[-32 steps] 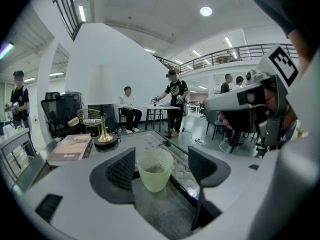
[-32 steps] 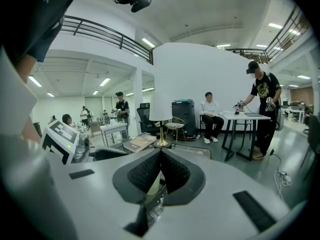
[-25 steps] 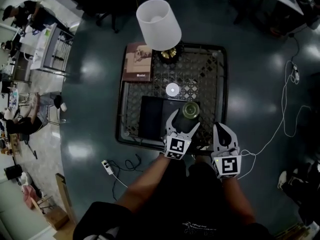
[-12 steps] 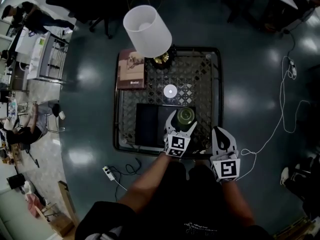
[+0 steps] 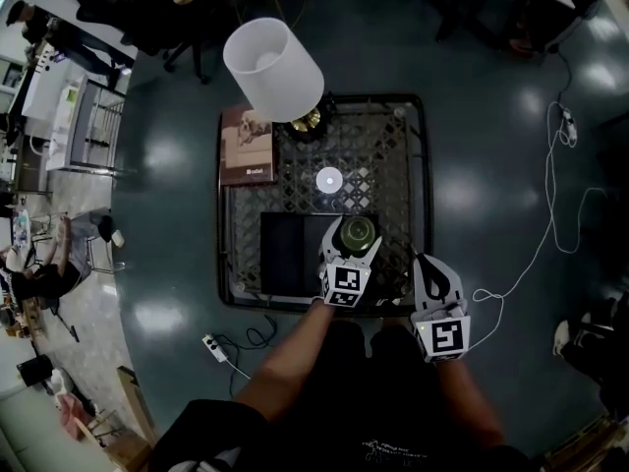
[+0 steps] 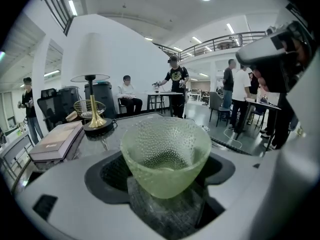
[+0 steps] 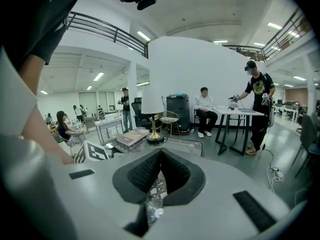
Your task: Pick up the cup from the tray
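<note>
At tray (image 5: pixel 283 256), left claw (image 5: pixel 358 238) gripping cup (image 5: pixel 360 229)

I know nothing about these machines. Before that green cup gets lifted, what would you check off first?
1. Cup sits between the left hand-held gripper jaws, which are closed around it: ok.
2. Cup upright: ok.
3. Cup looks empty, so nothing should spill: ok.
4. Right hand-held gripper shut, empty and off to the side: ok.
5. Lamp at the table's far end, away from the cup: ok.
6. Cup already off the tray: cannot tell.
</note>
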`<state>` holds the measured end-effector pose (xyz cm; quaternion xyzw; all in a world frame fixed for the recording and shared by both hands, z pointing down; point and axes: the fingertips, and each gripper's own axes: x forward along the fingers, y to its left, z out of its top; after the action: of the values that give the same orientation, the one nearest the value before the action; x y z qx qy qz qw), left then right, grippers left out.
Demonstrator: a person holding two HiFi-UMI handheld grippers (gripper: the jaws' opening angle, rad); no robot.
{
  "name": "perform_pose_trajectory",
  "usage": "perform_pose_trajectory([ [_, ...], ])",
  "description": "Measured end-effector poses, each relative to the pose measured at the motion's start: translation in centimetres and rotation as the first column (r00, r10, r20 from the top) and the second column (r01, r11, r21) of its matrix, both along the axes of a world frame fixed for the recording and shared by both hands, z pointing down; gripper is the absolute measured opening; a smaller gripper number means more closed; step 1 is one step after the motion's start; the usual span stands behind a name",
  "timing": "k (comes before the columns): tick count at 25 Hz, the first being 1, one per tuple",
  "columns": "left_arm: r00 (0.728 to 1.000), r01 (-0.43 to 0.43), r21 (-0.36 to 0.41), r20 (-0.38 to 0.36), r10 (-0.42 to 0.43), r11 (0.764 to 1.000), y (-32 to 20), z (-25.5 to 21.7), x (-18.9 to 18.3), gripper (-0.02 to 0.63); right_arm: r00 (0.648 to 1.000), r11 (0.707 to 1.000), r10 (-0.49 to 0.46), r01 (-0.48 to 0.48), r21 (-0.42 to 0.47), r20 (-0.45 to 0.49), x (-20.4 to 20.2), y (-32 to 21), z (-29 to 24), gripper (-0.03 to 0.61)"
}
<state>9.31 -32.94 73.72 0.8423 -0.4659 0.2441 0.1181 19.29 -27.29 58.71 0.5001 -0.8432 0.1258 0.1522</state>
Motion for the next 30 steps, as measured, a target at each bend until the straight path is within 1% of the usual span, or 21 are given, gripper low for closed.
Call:
perform_pose_trajectory([
  [3, 1.0, -0.022, -0.007, 0.01, 0.022, 1.0, -0.2, 0.4, 0.1, 0.403, 1.0, 1.0, -0.002, 0.002, 0.002, -0.012, -0.4, -0.1, -0.3, 0.009],
  [5, 1.0, -0.028, -0.007, 0.01, 0.028, 1.0, -0.2, 0.5, 0.3, 0.388, 1.0, 1.0, -0.008, 0.008, -0.013, -0.014, -0.6, 0.0, -0.3, 0.009],
  [8, 1.0, -0.03, -0.005, -0.005, 0.03, 1.0, -0.3, 0.4, 0.3, 0.383, 1.0, 1.0, -0.007, 0.007, 0.0, -0.004, -0.7, 0.3, -0.2, 0.009],
  [12, 0.999, -0.03, 0.01, -0.017, 0.03, 0.999, -0.6, -0.3, 0.1, 0.382, 0.999, 1.0, -0.017, 0.017, -0.007, -0.027, -0.7, 0.5, -0.1, 0.009],
  [15, 0.999, -0.037, 0.023, -0.023, 0.038, 0.999, -0.4, -1.4, 0.0, 0.382, 1.0, 1.0, -0.011, 0.011, 0.001, -0.02, -0.8, 0.4, -0.5, 0.009],
  [17, 0.999, -0.036, 0.028, -0.029, 0.037, 0.999, -0.2, -2.3, -0.1, 0.383, 1.0, 1.0, -0.013, 0.013, 0.019, 0.001, -1.0, 0.5, -0.6, 0.009],
  [21, 0.999, -0.024, 0.057, -0.041, 0.026, 0.998, 0.4, -4.9, -0.5, 0.383, 1.0, 0.999, -0.024, 0.024, 0.022, 0.011, -1.7, 0.7, -1.1, 0.009],
  [25, 0.997, -0.004, 0.099, -0.075, 0.012, 0.995, 0.8, -8.3, -0.8, 0.383, 0.999, 0.999, -0.022, 0.021, 0.036, 0.024, -1.8, 0.7, -1.7, 0.009],
  [28, 0.995, 0.012, 0.125, -0.102, 0.001, 0.992, 1.1, -11.4, -1.1, 0.383, 0.997, 0.999, -0.033, 0.03, 0.043, 0.068, -2.3, 0.6, -2.4, 0.009],
  [30, 0.993, 0.022, 0.142, -0.117, -0.005, 0.99, 1.4, -13.3, -1.2, 0.383, 0.996, 0.997, -0.051, 0.046, 0.067, 0.078, -2.8, 0.1, -3.3, 0.009],
])
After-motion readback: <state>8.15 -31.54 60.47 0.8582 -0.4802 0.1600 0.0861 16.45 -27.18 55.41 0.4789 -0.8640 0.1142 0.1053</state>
